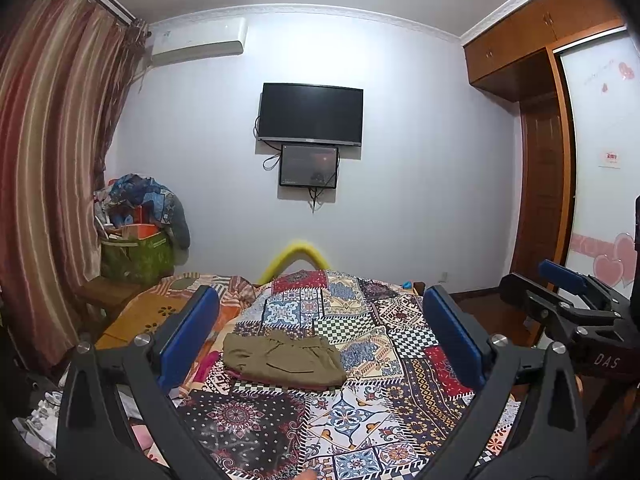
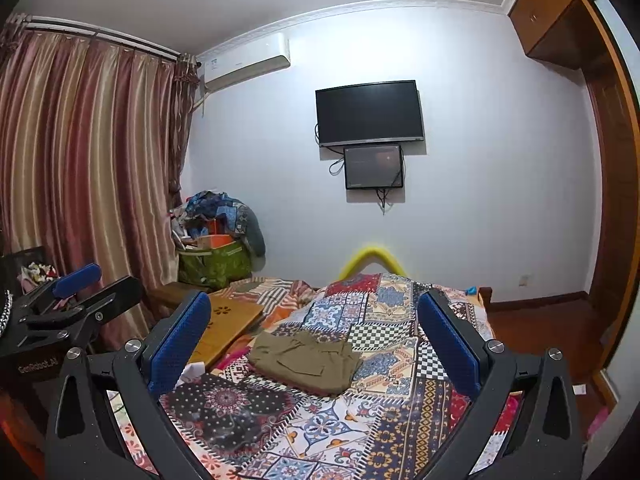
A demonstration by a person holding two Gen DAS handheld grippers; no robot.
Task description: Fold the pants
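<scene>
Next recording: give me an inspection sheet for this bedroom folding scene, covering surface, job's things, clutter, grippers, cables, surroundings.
Surface: bed with patchwork bedspread, rumpled at the far end.
Job's things: olive pants lying folded in a compact rectangle mid-bed.
Clutter: wooden board on the bed's left side; heaped green bag beside the curtain.
Grippers: left hand-held gripper open and empty; right hand-held gripper open and empty; both held back from the pants.
Cables: wires dangling below the television and small screen.
Surroundings: striped curtain, air conditioner, wardrobe.

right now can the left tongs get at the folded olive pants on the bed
Probably yes: the left tongs are open and empty, the folded olive-green pants lie straight ahead on the patchwork bedspread, and nothing sits between them.
</scene>
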